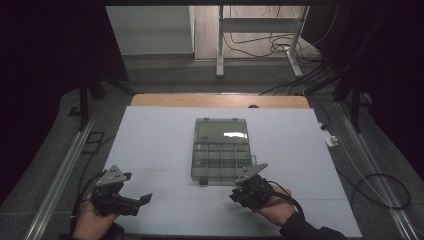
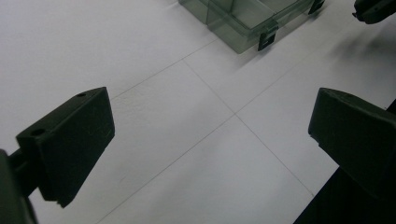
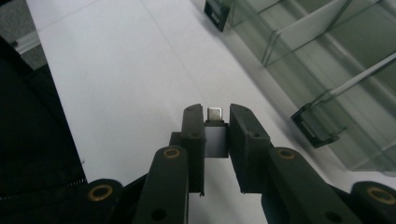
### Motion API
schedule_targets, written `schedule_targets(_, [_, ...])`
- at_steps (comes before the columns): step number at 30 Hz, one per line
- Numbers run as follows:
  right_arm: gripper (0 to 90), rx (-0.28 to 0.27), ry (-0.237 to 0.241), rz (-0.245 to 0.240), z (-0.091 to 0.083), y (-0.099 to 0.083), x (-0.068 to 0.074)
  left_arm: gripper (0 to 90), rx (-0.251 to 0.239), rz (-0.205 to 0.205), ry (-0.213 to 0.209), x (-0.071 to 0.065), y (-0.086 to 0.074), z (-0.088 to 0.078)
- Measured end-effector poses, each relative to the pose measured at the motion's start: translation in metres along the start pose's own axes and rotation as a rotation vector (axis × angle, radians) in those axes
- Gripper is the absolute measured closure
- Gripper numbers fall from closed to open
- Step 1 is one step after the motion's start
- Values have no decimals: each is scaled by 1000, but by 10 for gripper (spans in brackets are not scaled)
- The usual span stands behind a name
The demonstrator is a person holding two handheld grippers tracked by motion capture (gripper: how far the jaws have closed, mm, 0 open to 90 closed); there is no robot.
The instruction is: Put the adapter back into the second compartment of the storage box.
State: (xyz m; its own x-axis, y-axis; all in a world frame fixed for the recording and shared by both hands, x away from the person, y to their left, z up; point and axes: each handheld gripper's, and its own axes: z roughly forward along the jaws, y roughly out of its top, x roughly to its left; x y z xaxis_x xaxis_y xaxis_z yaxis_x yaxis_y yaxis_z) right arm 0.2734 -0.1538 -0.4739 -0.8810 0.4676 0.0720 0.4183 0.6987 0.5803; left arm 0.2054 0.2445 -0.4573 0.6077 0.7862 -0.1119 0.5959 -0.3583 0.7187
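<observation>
White surface (image 1: 150,135) carries a clear compartment box (image 1: 221,148) in the high view, lid open; the right gripper (image 1: 239,192) is just before it, the left gripper (image 1: 142,199) well apart. Left gripper view: jaws released, wide apart. Right gripper view: jaws clenched on a small metal-tipped plug (image 3: 215,130), beside the box.

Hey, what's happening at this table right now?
A person is working at a white table with tongs in each hand. The right tongs are shut on a small grey plug-like piece, held just in front of an open clear organizer box with its lid folded back and its compartments showing. The left tongs are open over the bare tabletop, holding nothing.
</observation>
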Motion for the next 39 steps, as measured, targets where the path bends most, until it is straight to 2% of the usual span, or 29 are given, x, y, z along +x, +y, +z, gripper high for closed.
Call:
schedule_targets(16, [755, -65, -11, 71, -5, 13, -19, 16, -1, 4, 2, 0, 0, 0])
schedule_targets(39, [754, -121, -52, 105, 0, 33, -39, 4, -2, 10, 0, -1, 0, 0])
